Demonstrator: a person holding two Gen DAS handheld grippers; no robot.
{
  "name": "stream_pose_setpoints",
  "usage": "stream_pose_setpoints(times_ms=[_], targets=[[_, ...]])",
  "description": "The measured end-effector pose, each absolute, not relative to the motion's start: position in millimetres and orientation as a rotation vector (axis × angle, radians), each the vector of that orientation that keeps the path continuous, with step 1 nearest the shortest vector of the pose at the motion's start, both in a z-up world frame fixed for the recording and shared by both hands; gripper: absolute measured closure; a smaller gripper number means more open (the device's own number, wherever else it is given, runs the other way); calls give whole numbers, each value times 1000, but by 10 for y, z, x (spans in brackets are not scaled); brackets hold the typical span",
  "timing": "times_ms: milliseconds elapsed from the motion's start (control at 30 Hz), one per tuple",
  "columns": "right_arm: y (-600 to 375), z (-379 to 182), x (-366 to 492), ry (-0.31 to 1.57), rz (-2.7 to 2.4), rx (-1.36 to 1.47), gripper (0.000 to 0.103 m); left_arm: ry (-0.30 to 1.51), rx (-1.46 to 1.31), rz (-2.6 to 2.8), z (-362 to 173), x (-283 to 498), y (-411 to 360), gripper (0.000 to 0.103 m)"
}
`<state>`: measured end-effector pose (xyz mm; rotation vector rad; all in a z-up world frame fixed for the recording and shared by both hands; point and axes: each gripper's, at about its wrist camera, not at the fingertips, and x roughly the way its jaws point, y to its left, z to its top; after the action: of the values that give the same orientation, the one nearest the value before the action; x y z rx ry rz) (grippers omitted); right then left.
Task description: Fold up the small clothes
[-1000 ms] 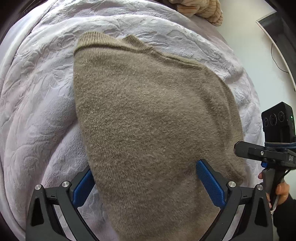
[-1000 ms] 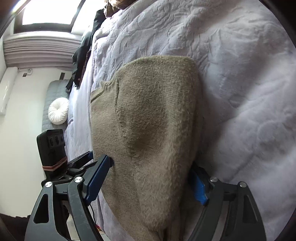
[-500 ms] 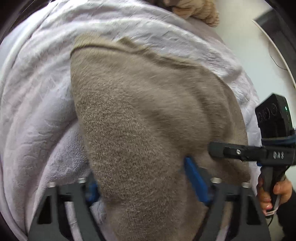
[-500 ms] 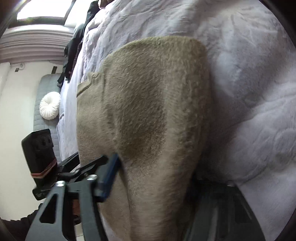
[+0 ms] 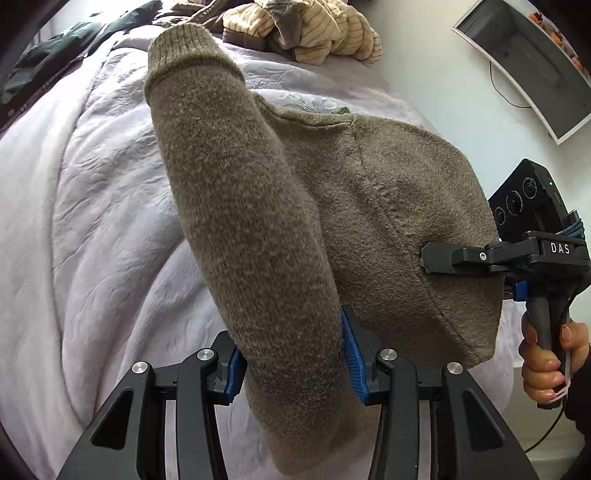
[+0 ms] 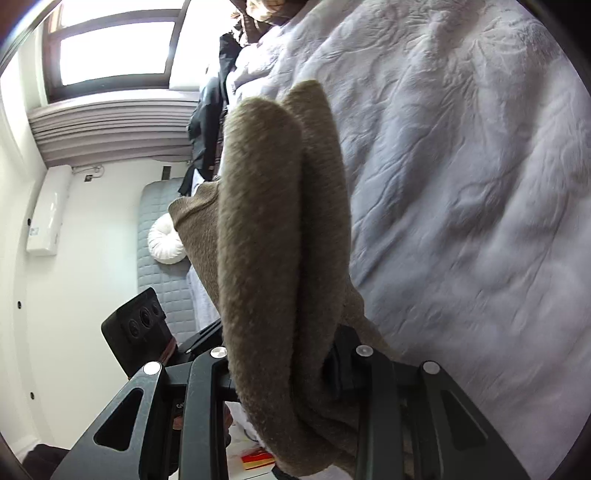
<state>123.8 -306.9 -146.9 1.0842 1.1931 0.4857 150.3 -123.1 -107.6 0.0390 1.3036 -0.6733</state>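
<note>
Both grippers are clenched on the sweater (image 5: pixel 388 206), a small brown knit held up off the bed (image 5: pixel 92 221), whose pale quilted cover lies under and around it. The left gripper (image 5: pixel 295 354) pinches a thick folded roll of the knit between its blue-padded fingers (image 5: pixel 351 350), and that roll rises away from the camera to a ribbed band at its far end. The right gripper (image 6: pixel 284 373) bites a bunched double layer of the same garment; in the left view its black fingers (image 5: pixel 436 258) press into the sweater's right edge, with the right hand (image 5: pixel 546 362) wrapped round the handle below. Holding the two near corners at once seems meant to keep the fold line straight, so that the lifted half can be carried over the half that lies toward the far side of the bed, where a flat part of the body with a seam shows. The fold looks partly made: layers are already doubled in both grips, but nothing is laid down yet. The next move likely calls for both grippers to travel together and lower evenly, since the soft, heavy knit would sag or twist if one side led. A pile of striped clothes (image 5: pixel 306 33) lies near the far end of the bed, well apart from the sweater, and dark garments (image 6: pixel 210 122) hang toward the window.
</note>
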Motion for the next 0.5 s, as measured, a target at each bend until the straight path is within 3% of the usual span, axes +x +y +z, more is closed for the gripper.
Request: stream_pose_setpoints(times_ms=[500], targets=[[-2047, -1300, 612, 1301, 541, 1195, 70, 1395, 36, -599, -783, 769, -514, 56]])
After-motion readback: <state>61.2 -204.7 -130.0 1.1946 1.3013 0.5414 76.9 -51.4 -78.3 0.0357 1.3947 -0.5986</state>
